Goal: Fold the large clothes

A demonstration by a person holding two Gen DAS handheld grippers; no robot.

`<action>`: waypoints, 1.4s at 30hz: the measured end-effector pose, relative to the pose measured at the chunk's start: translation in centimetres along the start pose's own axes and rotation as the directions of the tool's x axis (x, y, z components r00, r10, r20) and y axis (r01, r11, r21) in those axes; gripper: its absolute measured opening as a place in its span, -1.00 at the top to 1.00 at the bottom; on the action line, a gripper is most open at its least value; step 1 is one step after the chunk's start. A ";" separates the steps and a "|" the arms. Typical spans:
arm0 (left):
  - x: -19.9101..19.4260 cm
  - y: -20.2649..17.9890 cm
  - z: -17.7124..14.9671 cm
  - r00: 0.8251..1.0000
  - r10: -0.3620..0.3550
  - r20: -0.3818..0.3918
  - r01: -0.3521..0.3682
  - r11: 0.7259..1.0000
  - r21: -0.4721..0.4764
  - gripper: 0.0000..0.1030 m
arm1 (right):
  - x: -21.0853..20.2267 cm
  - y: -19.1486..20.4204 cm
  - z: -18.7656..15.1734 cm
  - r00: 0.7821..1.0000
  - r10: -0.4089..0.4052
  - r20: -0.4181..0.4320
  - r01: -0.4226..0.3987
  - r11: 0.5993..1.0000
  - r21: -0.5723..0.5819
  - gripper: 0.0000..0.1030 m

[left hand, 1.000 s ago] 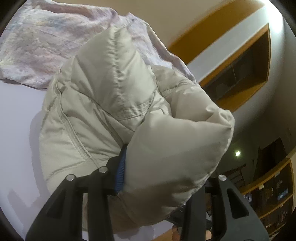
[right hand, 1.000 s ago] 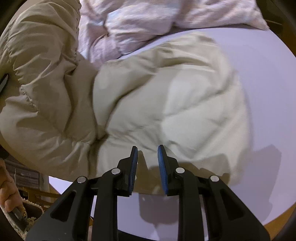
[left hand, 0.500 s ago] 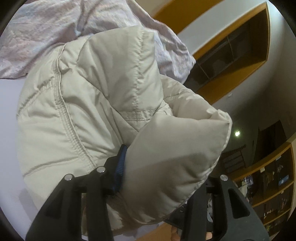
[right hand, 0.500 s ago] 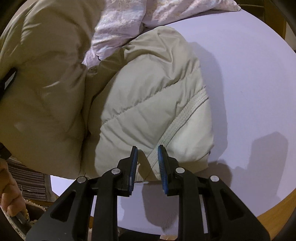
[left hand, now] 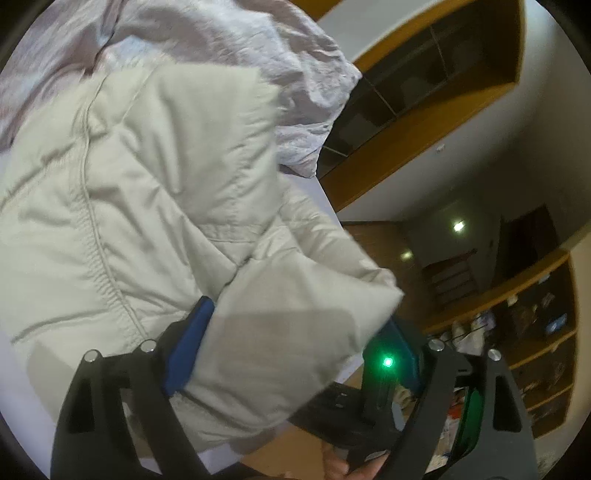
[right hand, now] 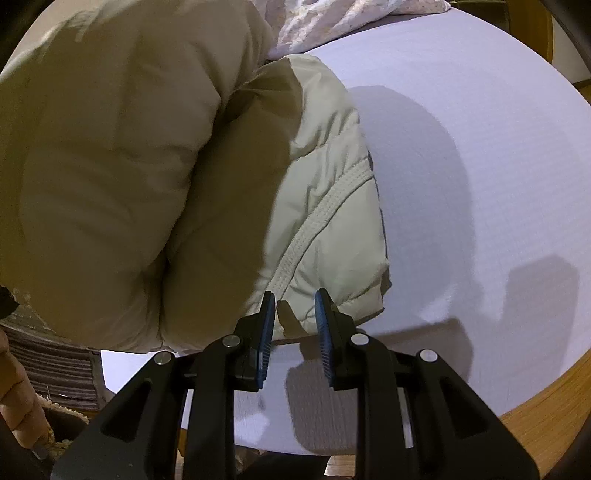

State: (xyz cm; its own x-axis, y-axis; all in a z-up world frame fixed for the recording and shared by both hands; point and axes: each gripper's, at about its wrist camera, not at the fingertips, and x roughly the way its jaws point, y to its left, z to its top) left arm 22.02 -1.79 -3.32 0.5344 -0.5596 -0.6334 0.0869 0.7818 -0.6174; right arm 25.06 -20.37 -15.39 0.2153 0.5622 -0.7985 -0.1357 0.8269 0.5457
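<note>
Now, left hand-held gripper [left hand: 291, 350] opening off folded jacket [left hand: 147, 206] bulk still between jaws, right hand-held gripper [right hand: 295, 325] narrow, holding nothing; next: press the fold flat on counter [right hand: 480, 184].

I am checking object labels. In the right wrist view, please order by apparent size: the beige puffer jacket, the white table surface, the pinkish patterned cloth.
1. beige puffer jacket, though it is nearest the camera
2. white table surface, close behind, so unsure
3. pinkish patterned cloth, only a strip visible
</note>
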 end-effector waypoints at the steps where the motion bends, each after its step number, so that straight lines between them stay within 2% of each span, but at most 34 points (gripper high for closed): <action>1: -0.3 -0.2 0.0 1.000 0.004 0.003 -0.004 1.000 0.004 -0.65 | -0.1 0.0 -0.1 1.000 0.000 0.001 0.000 1.000 0.001 0.54; 8: -4.3 -0.1 0.4 0.998 0.003 0.060 -0.001 0.999 -0.032 -0.72 | -0.2 -0.7 -0.4 1.000 0.007 -0.003 -0.007 1.000 0.002 0.54; 12: -7.1 0.5 1.1 0.992 0.042 0.118 -0.037 0.998 -0.049 -0.72 | -0.5 -1.2 -0.3 1.000 0.006 -0.007 -0.006 1.000 0.003 0.53; 15: -8.9 1.7 1.6 0.979 0.120 0.165 -0.111 0.992 -0.058 -0.72 | -0.6 -1.0 -0.3 1.000 0.006 -0.008 -0.006 1.000 0.004 0.53; 18: -9.6 3.8 2.2 0.957 0.225 0.182 -0.215 0.974 -0.074 -0.72 | -0.5 -1.1 -0.3 1.000 0.004 -0.008 -0.004 1.000 0.005 0.53; 21: -9.0 6.7 2.7 0.940 0.300 0.164 -0.285 0.952 -0.112 -0.72 | -0.4 -0.9 -0.1 1.000 0.004 -0.008 -0.004 1.000 0.008 0.53; 24: -8.1 8.8 3.1 0.928 0.340 0.150 -0.321 0.937 -0.138 -0.70 | -0.4 -0.9 0.0 1.000 0.003 -0.007 -0.003 1.000 0.008 0.53; 25: -7.4 9.5 3.2 0.928 0.348 0.133 -0.328 0.933 -0.150 -0.69 | -0.4 -0.9 0.0 1.000 0.002 -0.007 -0.002 1.000 0.006 0.53; 27: -6.2 10.2 2.9 0.939 0.328 0.101 -0.310 0.937 -0.161 -0.66 | -0.4 -0.8 0.0 1.000 -0.002 -0.006 0.002 1.000 0.003 0.53; 28: -5.2 10.3 2.6 0.944 0.320 0.079 -0.305 0.939 -0.159 -0.66 | -0.4 -0.3 -0.4 1.000 -0.005 -0.004 0.005 1.000 0.000 0.53; 31: -3.2 9.1 1.9 0.930 0.362 0.068 -0.356 0.930 -0.087 -0.68 | -0.6 -0.3 -0.6 1.000 -0.013 0.004 0.013 1.000 -0.004 0.53; 36: -0.5 7.8 1.8 0.930 0.366 0.037 -0.364 0.930 -0.048 -0.71 | -1.3 -0.5 -0.9 1.000 -0.023 0.017 0.023 1.000 0.006 0.53; 42: 2.0 6.5 1.1 0.916 0.400 0.032 -0.400 0.916 0.003 -0.78 | -2.8 -1.6 -1.5 0.996 -0.064 0.058 0.063 0.998 0.011 0.53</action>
State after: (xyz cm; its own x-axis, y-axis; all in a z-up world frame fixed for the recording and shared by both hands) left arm 24.54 2.49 -8.07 0.5513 -0.1911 -0.8121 -0.1320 0.9412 -0.3110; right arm 23.26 -23.26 -14.43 0.2795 0.5071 -0.8153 -0.1108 0.8605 0.4972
